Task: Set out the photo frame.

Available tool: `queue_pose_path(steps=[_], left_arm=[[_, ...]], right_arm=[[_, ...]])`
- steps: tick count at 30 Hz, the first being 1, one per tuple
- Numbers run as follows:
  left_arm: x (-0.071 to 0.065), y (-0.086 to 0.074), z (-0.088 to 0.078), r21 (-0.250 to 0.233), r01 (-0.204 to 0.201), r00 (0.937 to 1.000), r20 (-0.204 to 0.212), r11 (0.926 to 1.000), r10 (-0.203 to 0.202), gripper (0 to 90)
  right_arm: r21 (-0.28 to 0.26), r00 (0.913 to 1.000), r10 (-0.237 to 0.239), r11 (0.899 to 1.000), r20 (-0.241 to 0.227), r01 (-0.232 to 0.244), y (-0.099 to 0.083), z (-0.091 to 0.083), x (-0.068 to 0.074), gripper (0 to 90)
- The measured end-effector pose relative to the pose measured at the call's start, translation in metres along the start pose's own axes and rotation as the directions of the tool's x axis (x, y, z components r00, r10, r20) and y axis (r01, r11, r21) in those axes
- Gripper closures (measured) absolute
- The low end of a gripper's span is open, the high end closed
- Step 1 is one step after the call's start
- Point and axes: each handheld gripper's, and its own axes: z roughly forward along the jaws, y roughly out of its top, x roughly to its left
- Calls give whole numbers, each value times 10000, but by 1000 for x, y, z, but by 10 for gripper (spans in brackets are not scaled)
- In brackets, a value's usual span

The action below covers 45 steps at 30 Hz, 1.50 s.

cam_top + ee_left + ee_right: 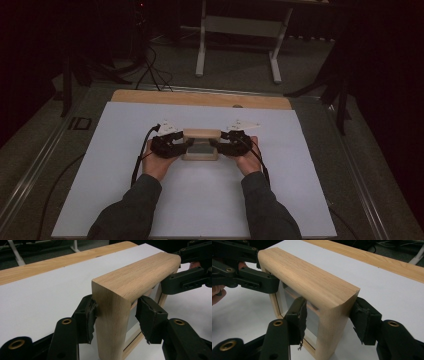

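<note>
I see the wooden frame (pixel 201 144) standing upright mid-sheet on the white sheet (pixel 125 200), one gripper at each end. My left gripper (pixel 116 315) straddles the frame's near post: the left pad touches the wood, the right pad stands off with a gap. My right gripper (pixel 329 320) straddles the other post; whether its pads press I cannot tell. The frame's foot is cut off in both gripper views.
</note>
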Motion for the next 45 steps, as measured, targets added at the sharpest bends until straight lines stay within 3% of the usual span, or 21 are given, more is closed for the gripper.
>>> queue_pose_path(steps=[7,10,20,28,35,45], left_arm=[[3,-1,1,-26,185,9998,65,9998,-185,501],[7,-3,4,-101,520,9985,182,9986,-519,497],[10,-6,15,26,744,9972,-33,9972,-744,465],[13,-8,18,-15,1083,9940,154,9941,-1082,453],[12,-8,17,9,1086,9939,175,9941,-1086,453],[13,-9,18,-21,1006,9934,564,9949,-1003,448]], right_arm=[[41,10000,38,10000,-14,-38,1,3,-1,481],[2,10000,76,10000,-10,-76,2,5,-3,482],[63,9991,366,9993,219,-368,0,11,-7,503],[182,9983,515,9985,281,-520,-2,13,-8,502],[310,9980,634,9975,64,-636,-5,14,-8,465],[337,9977,671,9972,-40,-669,-10,12,-5,468]])
